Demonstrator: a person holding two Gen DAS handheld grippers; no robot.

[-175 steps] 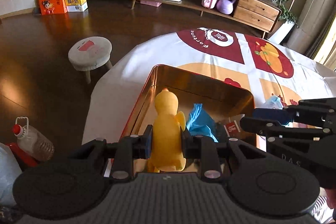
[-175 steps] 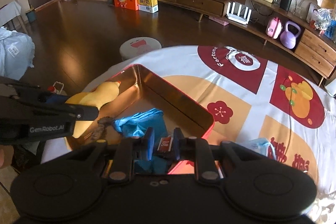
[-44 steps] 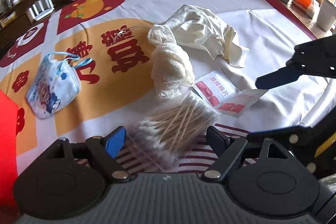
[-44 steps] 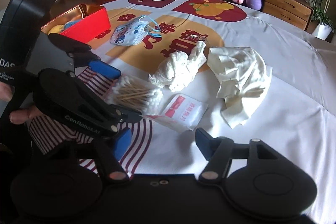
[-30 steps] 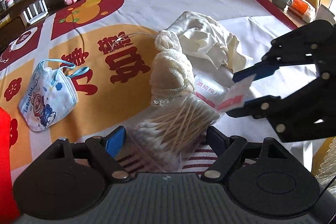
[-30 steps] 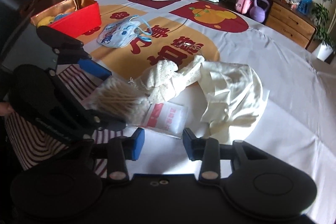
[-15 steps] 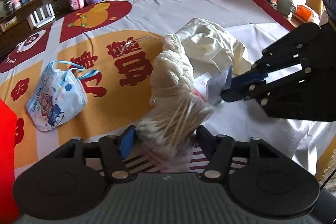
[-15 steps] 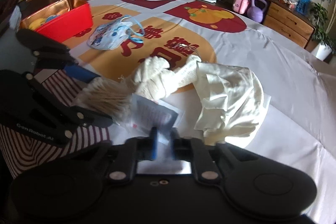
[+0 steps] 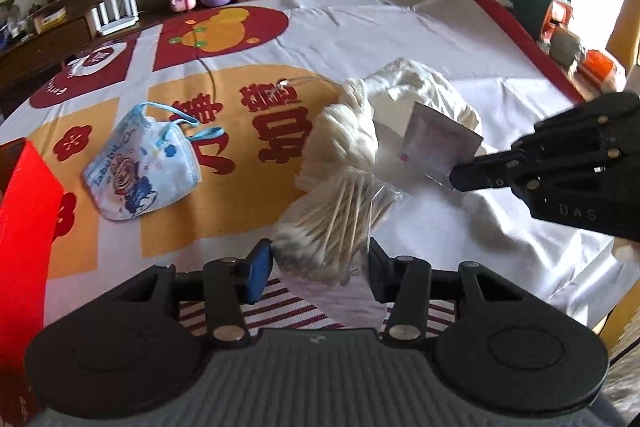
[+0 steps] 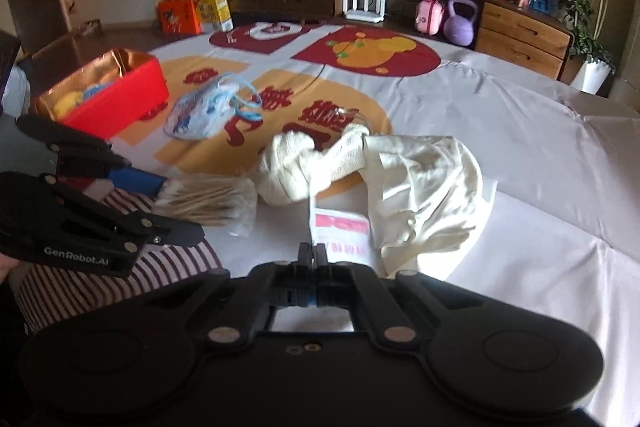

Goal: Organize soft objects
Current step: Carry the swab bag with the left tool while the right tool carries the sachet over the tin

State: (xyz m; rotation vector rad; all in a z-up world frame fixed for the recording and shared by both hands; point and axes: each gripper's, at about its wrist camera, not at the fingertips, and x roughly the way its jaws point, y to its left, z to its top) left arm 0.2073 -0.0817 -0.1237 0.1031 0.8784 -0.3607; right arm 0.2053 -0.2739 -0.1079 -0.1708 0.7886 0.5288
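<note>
Left gripper [image 9: 316,267]: jaws closing around a clear bag of cotton swabs [image 9: 332,223], which sits between the blue pads and is lifted off the table [image 9: 360,27], near its front edge above a striped cloth [image 9: 280,311]. In the right wrist view the same bag [image 10: 208,203] projects from the left gripper [image 10: 160,203] over the striped cloth [image 10: 120,275].

Right gripper [image 10: 311,255]: clenched tight on a thin white sachet [image 10: 310,219], seen edge-on between its fingertips. In the left wrist view the sachet [image 9: 436,147] hangs flat-faced from the right gripper [image 9: 460,179], clear of the table. A second, pink-and-white sachet [image 10: 344,231] lies on the tablecloth just beyond the right gripper.

Remaining soft items: a roll of white gauze [image 9: 348,139] and a crumpled cream cloth [image 10: 428,195], touching one another, lie toward the middle of the table; a child's face mask [image 9: 144,167] lies to their left, apart from them. A red box [image 10: 108,95] stands at the table's left edge, a yellow toy [image 10: 68,103] and something blue inside.
</note>
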